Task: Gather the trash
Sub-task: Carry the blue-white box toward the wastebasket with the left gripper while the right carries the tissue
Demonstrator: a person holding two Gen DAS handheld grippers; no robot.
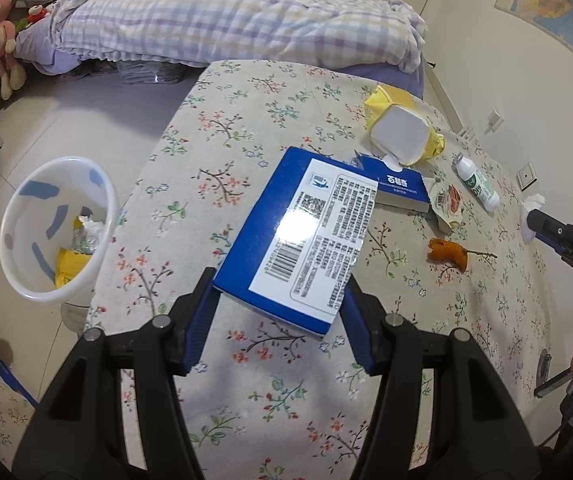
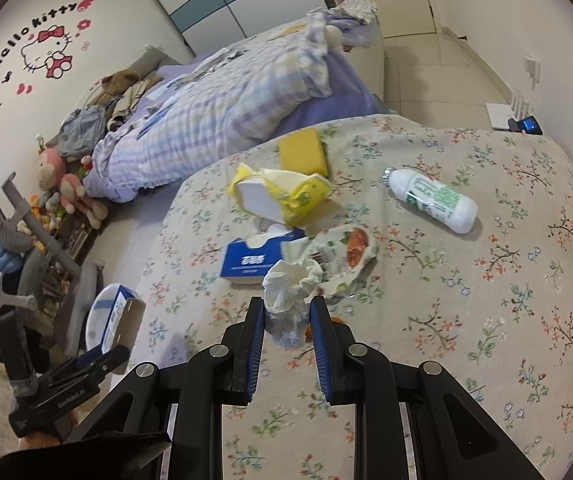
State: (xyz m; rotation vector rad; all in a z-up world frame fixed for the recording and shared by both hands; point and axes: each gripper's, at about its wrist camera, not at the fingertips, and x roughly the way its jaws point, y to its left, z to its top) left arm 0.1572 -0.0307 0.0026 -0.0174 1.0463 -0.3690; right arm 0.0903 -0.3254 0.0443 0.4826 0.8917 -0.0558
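Gripped between the blue pads of the left gripper (image 1: 280, 312) is a flat blue cardboard box with a white printed label (image 1: 298, 236), held by its near end across its width, its far end reaching out over the floral tablecloth (image 1: 246, 100) and apparently clear of it. The right gripper (image 2: 288, 320) is pinched on a crumpled white tissue wad (image 2: 290, 284), the paper bulging up above the pads. No earlier frame is at hand, so only this hold can be told. Beside the table's left edge on the floor stands a white plastic wastebasket with blue marks (image 1: 56, 232), with yellow wrapping and paper already in it. The box looks light and empty but stiff across its faces; a hold on the narrow sides near one end probably lets it sag or swing, and too hard a squeeze could buckle the card. Its glossy label may be slippery, so the edges are likely the better place. The tissue is soft, nearly weightless and should compress without harm; the risk is that it clings to a pad on release. Other trash lies on the cloth: a torn yellow tissue pack (image 2: 282, 196), a small blue tissue box (image 2: 258, 260), a crinkled printed snack wrapper (image 2: 346, 256), a white plastic bottle with green print (image 2: 432, 200) that could roll, and an orange peel scrap (image 1: 448, 254).
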